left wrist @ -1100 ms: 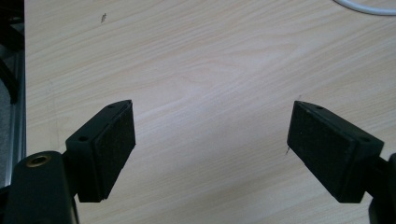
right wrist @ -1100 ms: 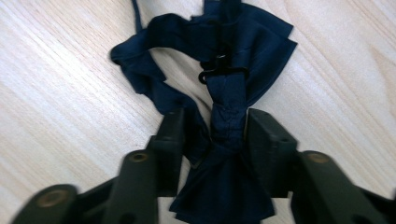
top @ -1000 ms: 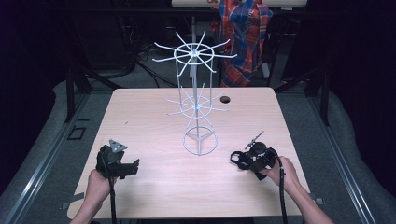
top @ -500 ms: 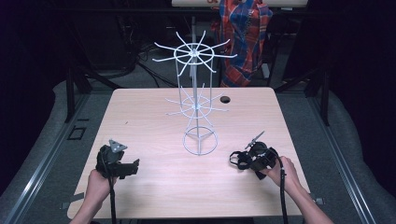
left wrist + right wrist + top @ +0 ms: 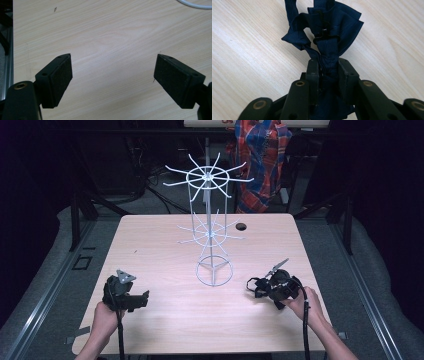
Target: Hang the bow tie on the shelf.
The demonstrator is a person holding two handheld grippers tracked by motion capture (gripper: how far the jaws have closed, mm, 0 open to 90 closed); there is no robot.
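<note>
A dark blue folded cloth piece [image 5: 332, 30] with a small black clasp lies on the light wooden table, and my right gripper [image 5: 328, 67] is shut on its near end. From the high view, that gripper [image 5: 256, 288] sits at the table's front right, pointing left, with the cloth [image 5: 251, 284] bunched at its tip. My left gripper [image 5: 112, 72] hangs open over bare wood, nothing between its pads. It is at the front left [image 5: 144, 298] in the high view, held by a hand. A white wire hook stand [image 5: 214, 235] rises from the table's middle.
The stand's round base [image 5: 215, 272] lies between the two grippers; a bit of its white wire [image 5: 195, 5] shows in the left gripper view. A small dark hole [image 5: 241, 226] marks the table's far side. A person in a plaid shirt [image 5: 262, 160] stands behind the table.
</note>
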